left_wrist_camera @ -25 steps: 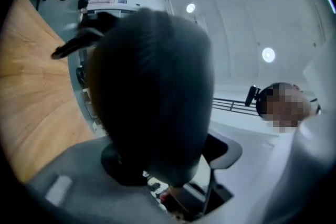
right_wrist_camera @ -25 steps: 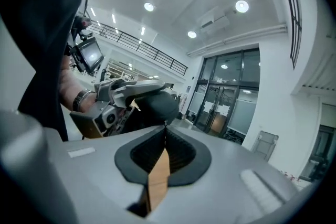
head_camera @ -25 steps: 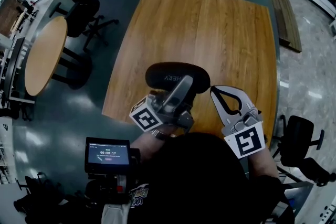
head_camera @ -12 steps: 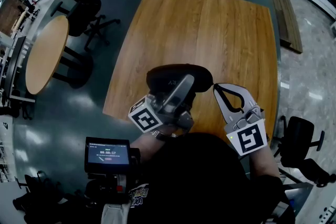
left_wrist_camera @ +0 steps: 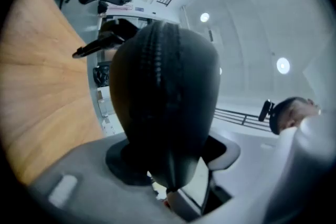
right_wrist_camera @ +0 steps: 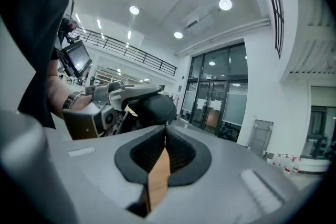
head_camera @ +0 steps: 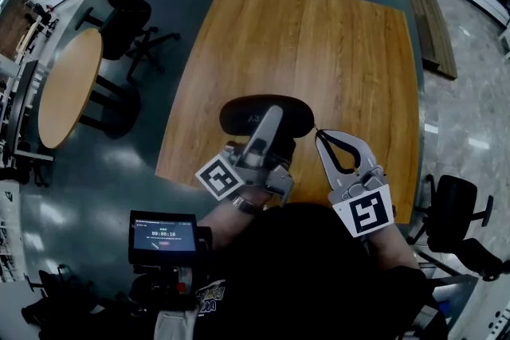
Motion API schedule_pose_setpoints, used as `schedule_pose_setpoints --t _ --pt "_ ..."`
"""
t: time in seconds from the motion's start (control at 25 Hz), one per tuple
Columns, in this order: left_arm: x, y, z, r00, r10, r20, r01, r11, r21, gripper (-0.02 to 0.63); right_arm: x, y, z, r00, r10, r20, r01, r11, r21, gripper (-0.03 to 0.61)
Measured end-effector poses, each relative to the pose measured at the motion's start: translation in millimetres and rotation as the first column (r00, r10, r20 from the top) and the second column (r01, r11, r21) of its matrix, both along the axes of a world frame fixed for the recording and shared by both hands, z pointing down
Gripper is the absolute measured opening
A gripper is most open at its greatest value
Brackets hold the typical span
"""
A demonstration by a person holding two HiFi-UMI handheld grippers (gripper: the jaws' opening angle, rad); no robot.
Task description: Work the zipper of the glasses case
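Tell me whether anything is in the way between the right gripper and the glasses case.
Nothing visible is. The right gripper has its jaws shut, and its tips sit right at the right end of the glasses case. The left gripper clamps the case from the near side, clear of that spot.

Bench: wooden top, grain running away from the claws, rounded corners. It stands on a dark blue-grey floor.

Over the near part of the top is a black glasses case. It sits between the jaws of the left claw, just left of the right claw tips.

Whether the case touches the wood: cannot tell.
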State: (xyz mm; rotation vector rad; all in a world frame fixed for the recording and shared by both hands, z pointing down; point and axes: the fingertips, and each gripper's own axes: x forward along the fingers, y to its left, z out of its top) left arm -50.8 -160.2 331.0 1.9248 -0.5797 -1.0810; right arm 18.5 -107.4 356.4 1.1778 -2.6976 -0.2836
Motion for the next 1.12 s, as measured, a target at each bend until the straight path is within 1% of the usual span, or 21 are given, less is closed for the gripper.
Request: schedule_pose_setpoints --t 0.08,0.2,0.28,0.36,0.48,0.56,0.64,0.72,0.8,0.92,1.0,1.04,1.12 --pt "-3.8 -3.9 3.4 0.997 0.031 -0.071 -0.034 0.998 -0.046 0.255 -1.8 -1.9 -0.9 1.0 -0.004 -0.025 0.004 1.0 0.026 0.008" --pt "-3.6 -6.5 6.8 0.984 0.072 -0.163 -0.088 0.991 -0.097 0.255 -2.7 -3.6 -3.4 0.997 -0.005 -0.071 0.01 0.997 0.075 0.009" --pt "0.3 -5.5 7.6 0.975 0.098 -0.198 -0.122 0.986 -0.114 0.255 -1.8 -4.4 -5.4 0.997 -0.01 -0.075 0.016 0.996 0.09 0.011" --pt "3.9 -3.0 7.4 0.971 0.114 -0.209 -0.14 0.983 -0.115 0.255 -1.6 -3.5 -6.1 0.997 -0.019 -0.078 0.026 0.995 0.096 0.011" --pt "5.3 -2.2 8.1 0.97 0.121 -0.209 -0.146 0.983 -0.111 0.256 -1.9 -2.8 -6.2 0.996 -0.026 -0.088 0.035 0.994 0.105 0.009" --pt "3.9 -3.6 7.2 0.975 0.113 -0.192 -0.134 0.986 -0.102 0.255 -2.7 -3.0 -2.7 0.994 -0.021 -0.107 0.032 0.994 0.1 0.006" --pt "2.4 -2.8 3.7 0.985 0.084 -0.154 -0.097 0.992 -0.082 0.255 -2.7 -2.1 1.1 0.991 -0.002 -0.131 0.016 0.995 0.101 0.004" --pt "1.4 -1.1 -0.4 0.992 0.046 -0.12 -0.054 0.997 -0.059 0.255 -3.2 0.0 2.8 0.986 0.028 -0.161 -0.008 0.992 0.126 0.003" --pt "1.0 -1.4 -0.9 0.992 0.028 -0.12 -0.034 0.998 -0.054 0.253 -7.0 5.0 5.0 0.979 0.035 -0.201 -0.003 0.988 0.156 0.003" --pt "2.0 -0.2 3.4 0.992 0.023 -0.125 -0.03 0.998 -0.062 0.253 -12.9 14.4 14.0 0.972 0.004 -0.236 0.031 0.989 0.148 0.003" --pt "1.5 -1.5 5.1 0.993 0.013 -0.118 -0.02 0.998 -0.064 0.253 -23.0 20.1 21.4 0.962 -0.048 -0.267 0.085 0.988 0.127 0.003" --pt "2.2 -2.3 5.1 0.994 0.008 -0.107 -0.014 0.998 -0.062 0.252 -29.4 22.6 25.3 0.956 -0.077 -0.285 0.113 0.987 0.113 0.003" --pt "4.3 -2.5 4.2 0.997 -0.001 -0.072 -0.003 0.999 -0.048 0.252 -38.2 24.6 29.8 0.948 -0.105 -0.302 0.139 0.986 0.093 0.003"
